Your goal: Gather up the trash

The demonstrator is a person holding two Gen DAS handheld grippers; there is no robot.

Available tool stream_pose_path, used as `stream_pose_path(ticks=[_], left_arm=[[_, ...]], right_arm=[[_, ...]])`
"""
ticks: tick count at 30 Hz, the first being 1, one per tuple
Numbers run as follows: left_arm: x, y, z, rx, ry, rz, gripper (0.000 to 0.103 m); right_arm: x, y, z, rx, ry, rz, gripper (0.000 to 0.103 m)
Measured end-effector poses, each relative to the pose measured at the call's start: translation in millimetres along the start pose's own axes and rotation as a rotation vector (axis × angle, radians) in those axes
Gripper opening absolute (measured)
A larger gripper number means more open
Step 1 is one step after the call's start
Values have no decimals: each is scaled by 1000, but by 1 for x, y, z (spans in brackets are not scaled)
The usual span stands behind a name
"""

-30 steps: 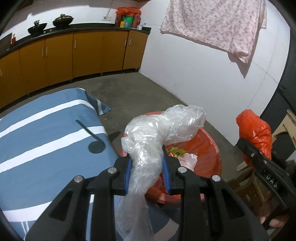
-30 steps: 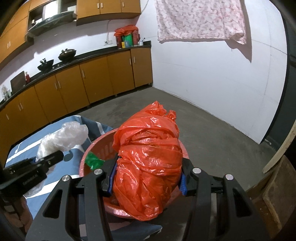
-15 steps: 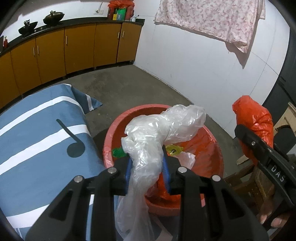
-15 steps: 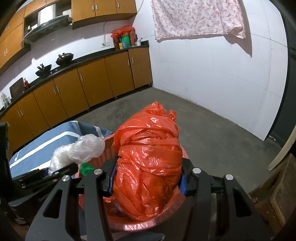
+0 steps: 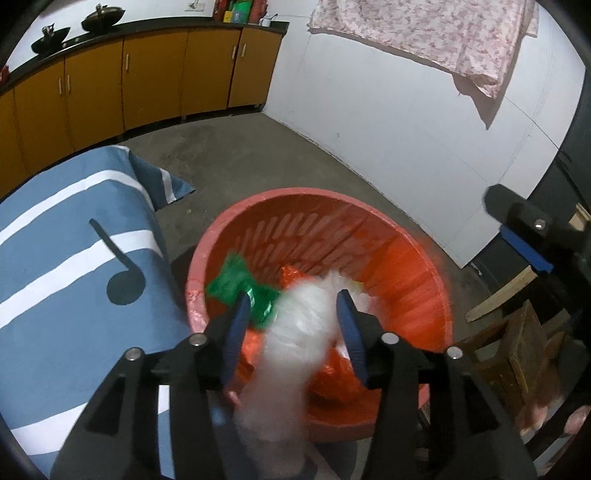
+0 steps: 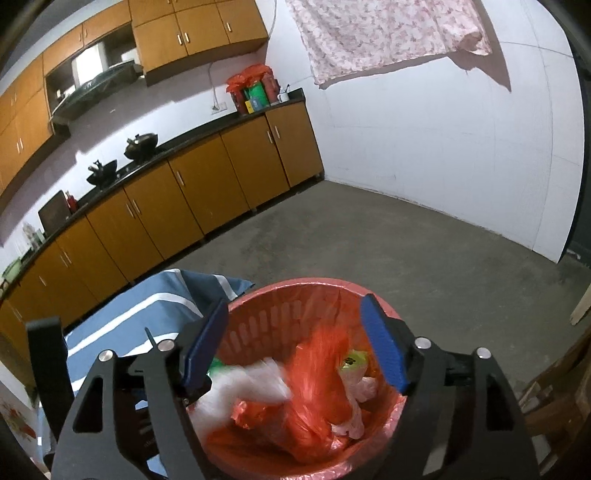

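A round red plastic basket (image 5: 413, 266) stands on the floor and holds trash; it also shows in the right wrist view (image 6: 314, 291). My left gripper (image 5: 291, 314) is open above its near rim, and a clear plastic bag (image 5: 295, 332), blurred, drops between the fingers into the basket. A green wrapper (image 5: 240, 284) lies inside. My right gripper (image 6: 295, 332) is open over the basket, and an orange plastic bag (image 6: 317, 373), blurred, falls into it beside the clear bag (image 6: 255, 384).
A blue cloth with white stripes (image 5: 66, 258) covers a surface left of the basket. Wooden pieces (image 5: 517, 332) stand at the right. Orange kitchen cabinets (image 6: 184, 199) line the far wall. A floral cloth (image 6: 388, 33) hangs on the white wall.
Both grippers have opened over the basket. The clear bag has left the left gripper and the orange bag has left the right gripper; both are falling in.
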State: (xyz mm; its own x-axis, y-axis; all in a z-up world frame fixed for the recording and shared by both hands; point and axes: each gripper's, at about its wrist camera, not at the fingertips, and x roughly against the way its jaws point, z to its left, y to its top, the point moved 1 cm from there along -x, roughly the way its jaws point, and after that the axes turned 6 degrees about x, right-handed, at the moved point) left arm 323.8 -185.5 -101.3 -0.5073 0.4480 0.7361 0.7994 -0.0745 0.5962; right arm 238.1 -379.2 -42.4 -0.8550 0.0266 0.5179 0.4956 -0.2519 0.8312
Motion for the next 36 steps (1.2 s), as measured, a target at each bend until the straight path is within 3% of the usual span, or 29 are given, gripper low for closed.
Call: stream_pose_path(ticks=[5,10,15,22,28,36], left_arm=[[21,-4,20,22,49,-45,61],[78,-17,33,-27,142,-192,89],[140,-42,41,-46,207,-312,99],[219,-99,44,-77,313,-434,99],[259,-138,48,-76,380,-480,99],[293,-168,57,-15,389,-507,99]], right_arm=[[18,-8,1,41,-60,-31,89],[59,-30,9,116,-186,-101,97],[97,-55,17,136,-232,-125,99],[143,-75,40,183,-236,-161,101],[171,-91,68,229,-202,-171,101],[198,-107,98,275,-163,-187,101]])
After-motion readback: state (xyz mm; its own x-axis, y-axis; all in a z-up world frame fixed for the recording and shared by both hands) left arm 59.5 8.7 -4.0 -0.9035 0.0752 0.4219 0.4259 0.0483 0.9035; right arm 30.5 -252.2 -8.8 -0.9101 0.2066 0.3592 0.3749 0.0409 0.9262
